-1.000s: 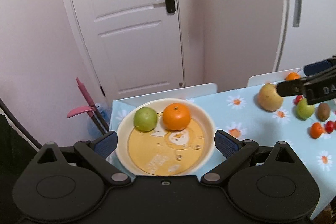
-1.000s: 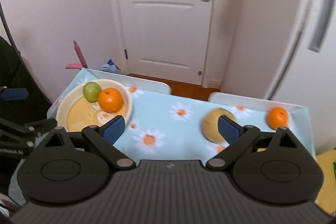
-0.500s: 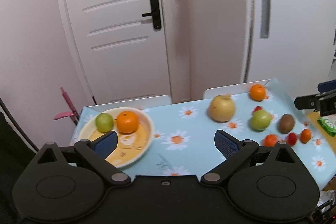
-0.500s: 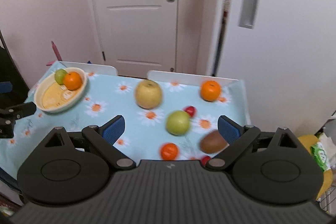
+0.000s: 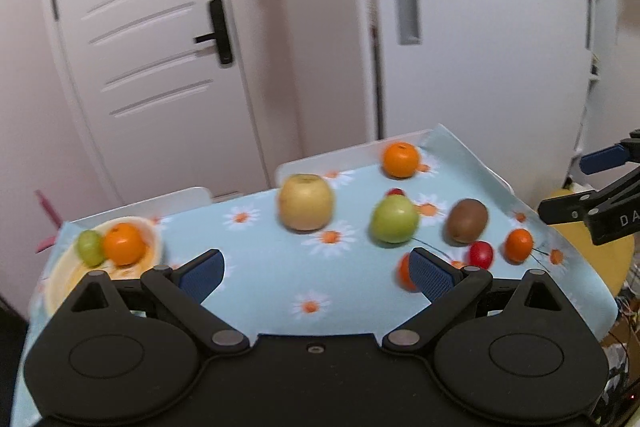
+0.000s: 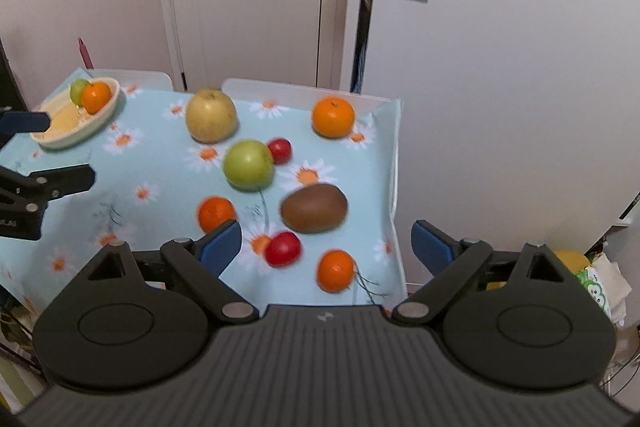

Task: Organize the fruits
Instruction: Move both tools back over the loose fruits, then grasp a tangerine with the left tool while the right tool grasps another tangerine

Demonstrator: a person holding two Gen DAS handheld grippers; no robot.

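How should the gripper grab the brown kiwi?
Grip the kiwi across its narrow middle, coming from above. It lies on its side, long axis roughly left-right in the right wrist view, so the short width probably fits the open right gripper; mind the red fruit nearby.

Both the left gripper [image 5: 316, 273] and the right gripper [image 6: 326, 243] are matte black — blue ribbed finger pads [image 5: 430, 273], silver pivot screws, round moulded discs — the right one's housing ridged.

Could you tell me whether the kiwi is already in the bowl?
No, the kiwi lies on the tablecloth, far from the bowl.
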